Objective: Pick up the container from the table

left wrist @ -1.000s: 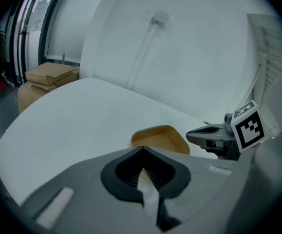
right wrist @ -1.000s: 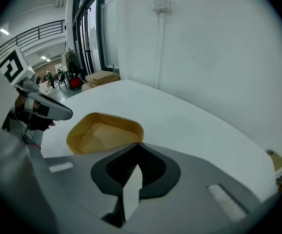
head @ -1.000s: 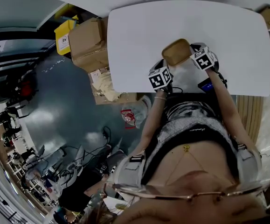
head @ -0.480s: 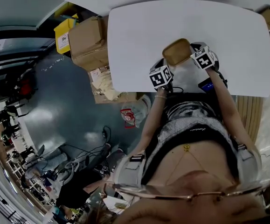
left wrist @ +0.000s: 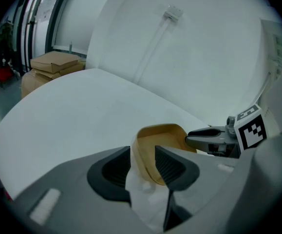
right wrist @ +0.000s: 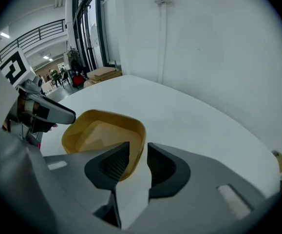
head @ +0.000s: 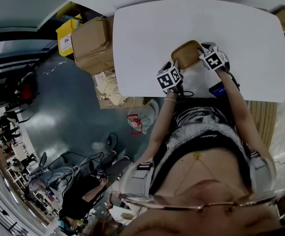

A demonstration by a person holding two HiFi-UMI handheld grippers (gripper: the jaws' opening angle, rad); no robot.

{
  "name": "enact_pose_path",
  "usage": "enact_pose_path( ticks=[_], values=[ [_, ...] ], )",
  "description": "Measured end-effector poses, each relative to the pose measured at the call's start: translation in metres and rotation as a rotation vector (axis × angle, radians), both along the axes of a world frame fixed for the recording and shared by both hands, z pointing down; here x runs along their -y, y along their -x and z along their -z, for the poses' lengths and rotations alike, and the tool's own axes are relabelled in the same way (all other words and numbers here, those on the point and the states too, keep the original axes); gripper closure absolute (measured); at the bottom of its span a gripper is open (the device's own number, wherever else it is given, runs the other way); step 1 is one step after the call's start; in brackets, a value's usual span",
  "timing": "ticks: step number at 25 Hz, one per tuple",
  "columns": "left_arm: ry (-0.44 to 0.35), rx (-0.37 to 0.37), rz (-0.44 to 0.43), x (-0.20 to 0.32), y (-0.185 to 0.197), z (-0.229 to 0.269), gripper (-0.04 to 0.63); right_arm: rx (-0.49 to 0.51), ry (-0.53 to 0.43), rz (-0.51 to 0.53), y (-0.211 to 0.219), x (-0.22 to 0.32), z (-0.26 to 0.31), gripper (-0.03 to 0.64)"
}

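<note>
A tan, shallow container (head: pixel 186 54) with rounded corners sits near the front edge of the white table (head: pixel 147 33). My left gripper (head: pixel 177 67) is at its near-left corner. In the left gripper view the container's wall (left wrist: pixel 162 140) fills the gap between the pads, so the left gripper (left wrist: pixel 143 162) is shut on the rim. My right gripper (head: pixel 200 54) is at the container's right side. Its jaws have just been opening. In the right gripper view the container's rim (right wrist: pixel 102 130) stands between the right gripper's (right wrist: pixel 138 160) pads, with a gap on the right side.
Cardboard boxes (head: pixel 93 43) and a yellow box (head: pixel 66 36) stand on the floor by the table's left edge. The person's body is close to the table's front edge. A white wall (left wrist: pixel 204 43) rises behind the table.
Both marker cubes have edged slightly towards the container, and the left one has rolled a little. The container stays where it was.
</note>
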State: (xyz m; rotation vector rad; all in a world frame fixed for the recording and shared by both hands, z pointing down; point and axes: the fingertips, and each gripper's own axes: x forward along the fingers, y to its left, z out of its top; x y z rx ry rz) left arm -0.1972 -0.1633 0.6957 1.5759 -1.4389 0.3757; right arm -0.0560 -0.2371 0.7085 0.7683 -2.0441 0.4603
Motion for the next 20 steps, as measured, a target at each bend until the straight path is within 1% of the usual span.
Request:
enact_pose_path(
  ticks=[4,8,12,15,17,19,20],
  values=[
    [0.019,-0.003,0.01,0.001,-0.001,-0.009,0.429,-0.029,0.03,-0.012,-0.002,0.0,-0.012,0.477],
    [0.031,0.002,0.039,0.001,-0.002,-0.016,0.428,-0.041,0.026,-0.02,-0.003,0.003,-0.018,0.479],
    [0.059,0.009,0.045,0.0,-0.007,-0.025,0.429,-0.06,0.067,-0.03,-0.003,-0.001,-0.023,0.48],
    [0.076,-0.005,0.059,-0.002,-0.008,-0.033,0.43,-0.045,0.051,-0.017,0.004,0.004,-0.024,0.483],
    [0.084,-0.019,0.065,-0.003,-0.01,-0.036,0.434,-0.062,0.062,-0.02,0.002,0.003,-0.028,0.485],
    [0.088,-0.018,0.064,-0.004,-0.01,-0.038,0.445,-0.086,0.09,-0.034,-0.004,-0.001,-0.031,0.494],
    [0.088,-0.015,0.062,-0.004,-0.01,-0.038,0.451,-0.082,0.089,-0.033,-0.003,-0.001,-0.031,0.5]
  ],
)
